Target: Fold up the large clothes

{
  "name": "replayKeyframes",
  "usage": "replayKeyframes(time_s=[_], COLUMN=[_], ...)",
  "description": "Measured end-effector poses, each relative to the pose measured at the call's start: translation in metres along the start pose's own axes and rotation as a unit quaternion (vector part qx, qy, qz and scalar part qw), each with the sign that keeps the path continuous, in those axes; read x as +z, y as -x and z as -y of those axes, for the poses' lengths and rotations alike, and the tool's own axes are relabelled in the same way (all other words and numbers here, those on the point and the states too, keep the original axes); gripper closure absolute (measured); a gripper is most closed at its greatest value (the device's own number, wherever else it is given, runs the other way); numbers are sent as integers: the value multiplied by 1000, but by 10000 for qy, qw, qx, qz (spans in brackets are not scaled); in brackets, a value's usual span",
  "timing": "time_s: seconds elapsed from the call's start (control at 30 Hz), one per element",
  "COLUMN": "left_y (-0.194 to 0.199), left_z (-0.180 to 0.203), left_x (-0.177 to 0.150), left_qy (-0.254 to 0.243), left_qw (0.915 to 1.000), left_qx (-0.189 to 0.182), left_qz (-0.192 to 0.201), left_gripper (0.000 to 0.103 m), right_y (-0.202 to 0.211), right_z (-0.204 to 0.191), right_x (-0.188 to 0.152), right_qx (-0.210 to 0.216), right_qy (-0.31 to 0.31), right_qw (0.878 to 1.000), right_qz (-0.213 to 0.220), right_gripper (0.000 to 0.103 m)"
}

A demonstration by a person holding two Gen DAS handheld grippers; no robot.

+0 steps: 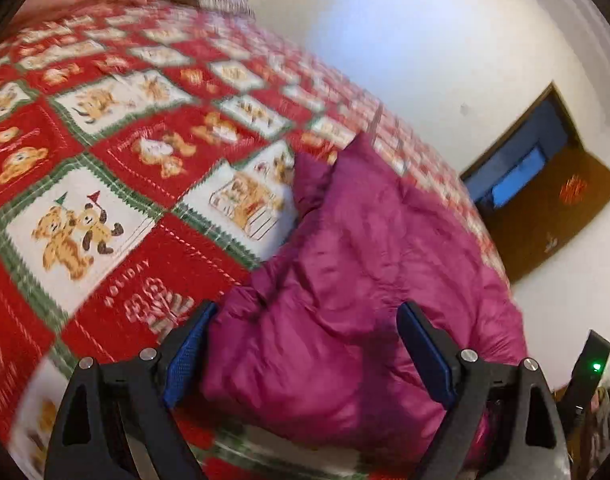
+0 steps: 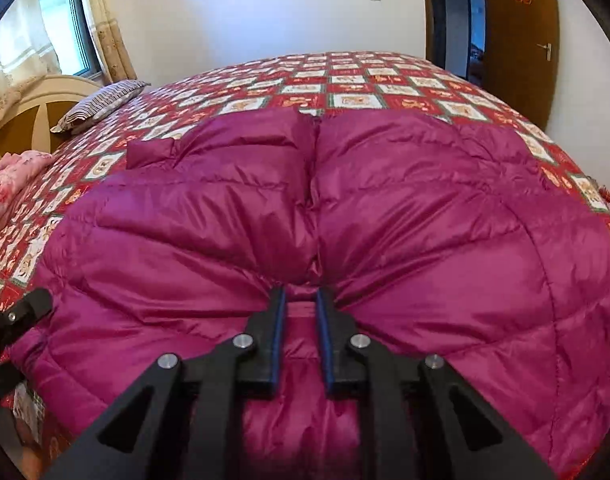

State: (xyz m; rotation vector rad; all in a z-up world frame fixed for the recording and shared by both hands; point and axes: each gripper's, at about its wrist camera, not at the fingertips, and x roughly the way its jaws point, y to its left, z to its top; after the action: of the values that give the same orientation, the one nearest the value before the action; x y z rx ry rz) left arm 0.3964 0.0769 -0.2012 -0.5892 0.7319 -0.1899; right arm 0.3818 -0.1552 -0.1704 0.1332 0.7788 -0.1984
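A large magenta quilted down jacket (image 2: 345, 208) lies spread on the bed, its centre seam running away from me. My right gripper (image 2: 299, 300) is shut on a pinched fold of the jacket's near edge, with fabric bunched between the blue pads. In the left wrist view the jacket (image 1: 365, 260) lies at the bed's near right side. My left gripper (image 1: 305, 312) is open and wide, just above the jacket's near edge, with the fabric between the fingers but not clamped. The left gripper also shows in the right wrist view (image 2: 21, 312) at the jacket's left edge.
The bed carries a red and white teddy-bear quilt (image 2: 365, 80). A striped pillow (image 2: 101, 104) and pink bedding (image 2: 9, 184) lie by the headboard at left. A brown door (image 2: 517, 40) stands beyond the bed's far right corner. White wall behind.
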Motion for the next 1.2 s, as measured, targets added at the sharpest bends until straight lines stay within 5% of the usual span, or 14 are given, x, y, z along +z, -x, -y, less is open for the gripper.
replayKeyframes(time_s=[0.1,0.23,0.3,0.33,0.43,0.6,0.73,0.83,0.97,1.03,1.2], left_y=[-19,-47,-50,-51,-42,-7,43,67,79,76,50], left_z=[19,36,40,44,66,102,129,148,158,158,167], left_x=[-1,6,9,11,19,26,17,-7,-43,-53,-96], left_qy=[-8,-233,-118,-125,-739,-1689,-2527,-3457,-4545,-4625,-4889], left_qw=[9975,9978,9959,9946,9897,9742,9513,9262,8846,8806,8644], left_qx=[-641,-548,-876,-1005,-1204,-1489,-1765,-1504,-1033,-1034,-1104], left_qz=[-303,-277,-208,-229,-228,-156,-56,-58,115,17,-406], left_gripper=[13,13,13,17,60,78,78,78,78,78,77], right_y=[1,0,-2,-2,-3,1,3,3,21,43,98], right_z=[3,5,7,9,19,25,11,-9,4,34,111], right_x=[-1,-1,0,0,0,-6,-24,-38,-43,-47,-57], right_qx=[29,116,192,254,562,1217,2681,3309,3507,3500,2418], right_qy=[-36,-109,-175,-234,-553,-1229,-1902,-1955,-1885,-2068,-2201], right_qw=[10000,9999,9997,9994,9968,9840,9394,9147,9090,9088,9447], right_qz=[14,24,1,-14,-102,-422,-971,-1246,-1232,-937,-237], right_gripper=[85,85,85,85,84,83,85,89,88,84,67])
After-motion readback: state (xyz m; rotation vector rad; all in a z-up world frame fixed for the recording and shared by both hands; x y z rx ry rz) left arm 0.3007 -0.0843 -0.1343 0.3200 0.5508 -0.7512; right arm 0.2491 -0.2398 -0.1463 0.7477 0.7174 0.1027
